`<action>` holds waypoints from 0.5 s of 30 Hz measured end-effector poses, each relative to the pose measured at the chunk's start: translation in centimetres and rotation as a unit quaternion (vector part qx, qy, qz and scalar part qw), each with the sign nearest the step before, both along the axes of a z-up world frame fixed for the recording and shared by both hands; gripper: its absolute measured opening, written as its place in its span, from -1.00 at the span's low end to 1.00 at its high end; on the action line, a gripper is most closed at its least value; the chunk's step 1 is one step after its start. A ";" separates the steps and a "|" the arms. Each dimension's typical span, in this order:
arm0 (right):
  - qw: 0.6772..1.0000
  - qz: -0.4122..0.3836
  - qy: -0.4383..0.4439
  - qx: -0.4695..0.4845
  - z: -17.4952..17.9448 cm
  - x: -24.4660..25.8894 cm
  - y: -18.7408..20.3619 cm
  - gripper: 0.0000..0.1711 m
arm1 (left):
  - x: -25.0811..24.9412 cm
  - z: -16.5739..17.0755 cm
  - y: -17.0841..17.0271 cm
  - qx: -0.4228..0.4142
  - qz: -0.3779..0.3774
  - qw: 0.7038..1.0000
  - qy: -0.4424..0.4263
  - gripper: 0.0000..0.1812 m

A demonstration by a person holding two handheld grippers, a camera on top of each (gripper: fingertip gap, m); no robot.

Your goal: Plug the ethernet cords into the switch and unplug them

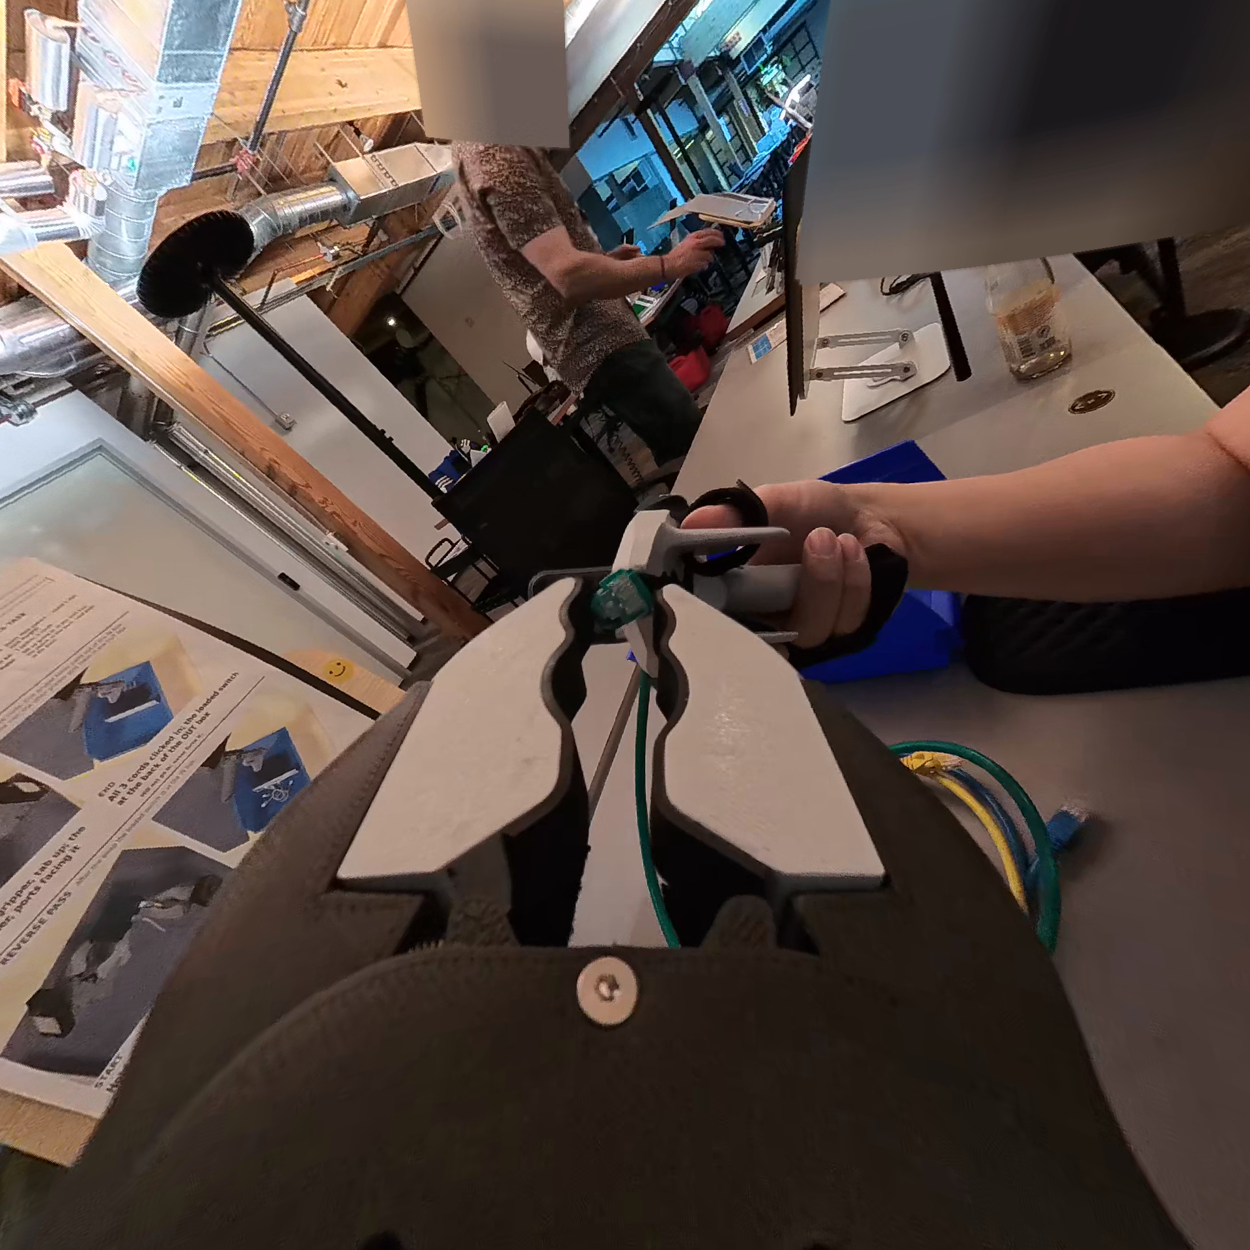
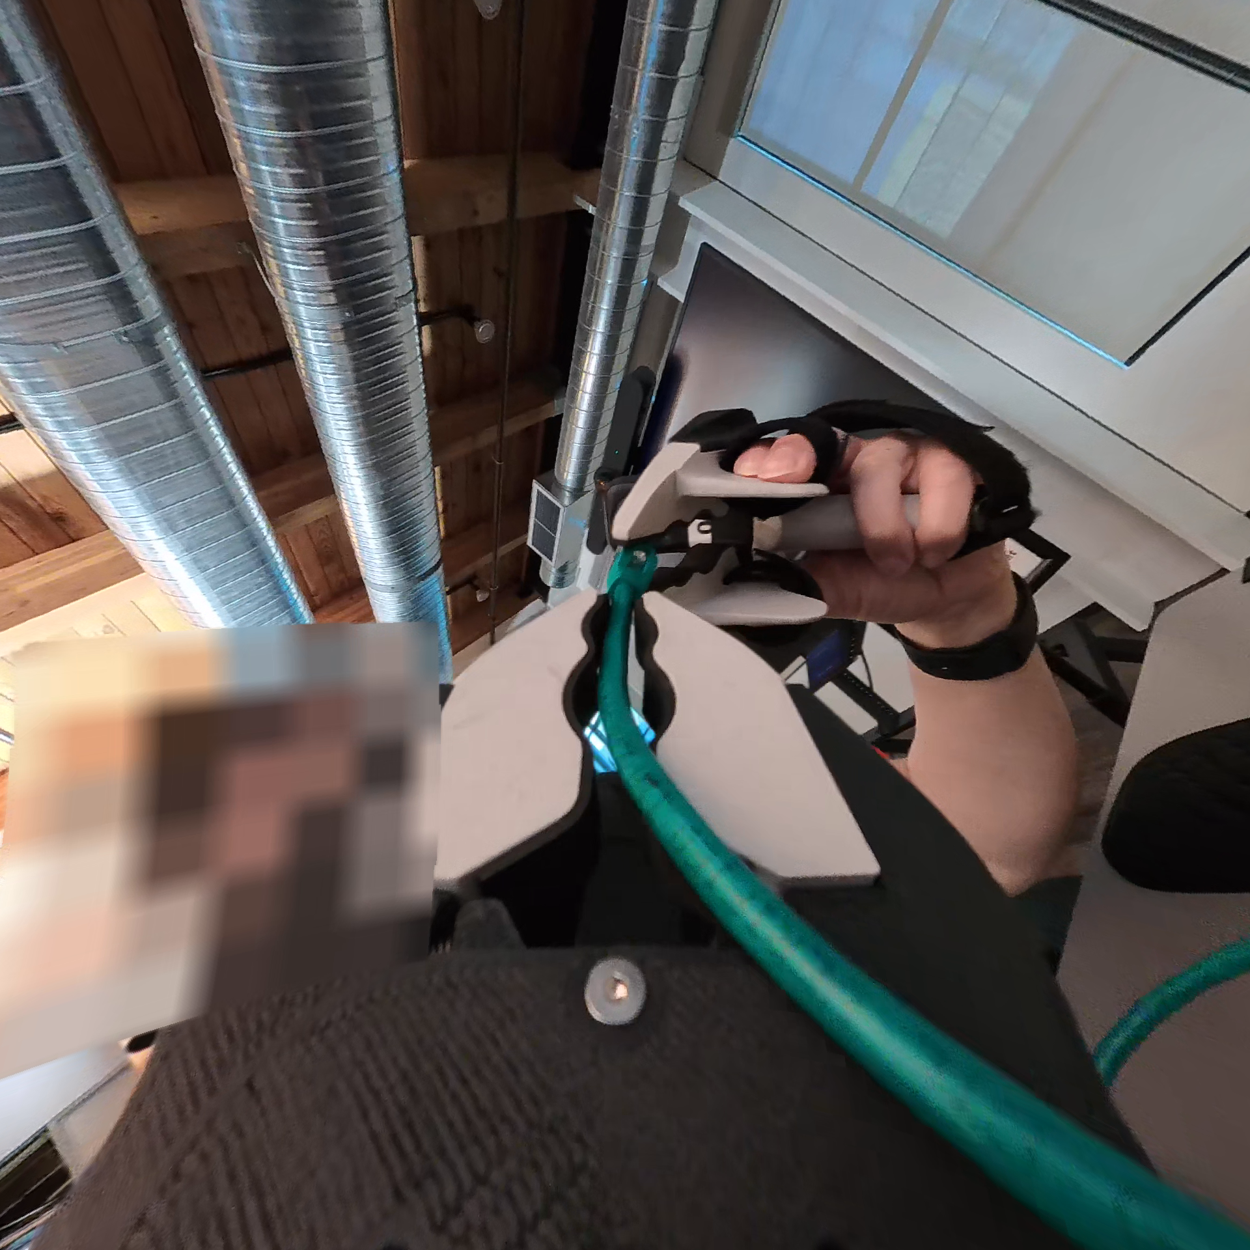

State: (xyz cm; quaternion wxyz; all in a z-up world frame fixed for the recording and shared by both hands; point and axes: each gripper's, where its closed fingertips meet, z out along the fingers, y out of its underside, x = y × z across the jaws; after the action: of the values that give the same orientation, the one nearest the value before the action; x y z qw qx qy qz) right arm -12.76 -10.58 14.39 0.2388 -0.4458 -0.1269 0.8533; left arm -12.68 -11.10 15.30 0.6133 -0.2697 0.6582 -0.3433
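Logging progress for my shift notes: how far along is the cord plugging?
Done: nothing visibly plugged; no switch is in view. In hand: the green ethernet cord, its plug end gripped by left gripper and right gripper together. Remaining: yellow ethernet cord and blue ethernet cord lying loose on the grey table.

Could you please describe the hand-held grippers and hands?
The left hand-held gripper and right hand-held gripper have pale-grey fingers with wavy black edges, on black bodies with a silver screw. Black straps wrap the right hand and left hand, whose wrist wears a black band.
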 end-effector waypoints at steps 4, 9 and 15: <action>1.000 -0.002 -0.004 0.014 -0.1 -0.3 -0.2 -0.93 | -0.3 0.0 -0.2 -0.002 -0.003 1.000 0.000 -0.82; 0.980 -0.142 -0.055 0.126 0.4 -0.2 0.5 -0.93 | -1.1 0.9 0.4 -0.126 -0.007 0.992 -0.019 -0.69; 0.802 -0.421 -0.218 0.363 -0.1 0.6 2.0 -0.93 | -3.1 1.9 2.4 -0.443 -0.068 0.893 -0.044 -0.43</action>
State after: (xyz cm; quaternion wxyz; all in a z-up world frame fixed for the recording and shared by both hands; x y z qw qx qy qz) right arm -12.14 -8.55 14.32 0.6851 -0.5101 -0.2760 0.4408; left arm -15.83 -8.72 17.25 0.4333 -0.4534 0.4269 -0.6515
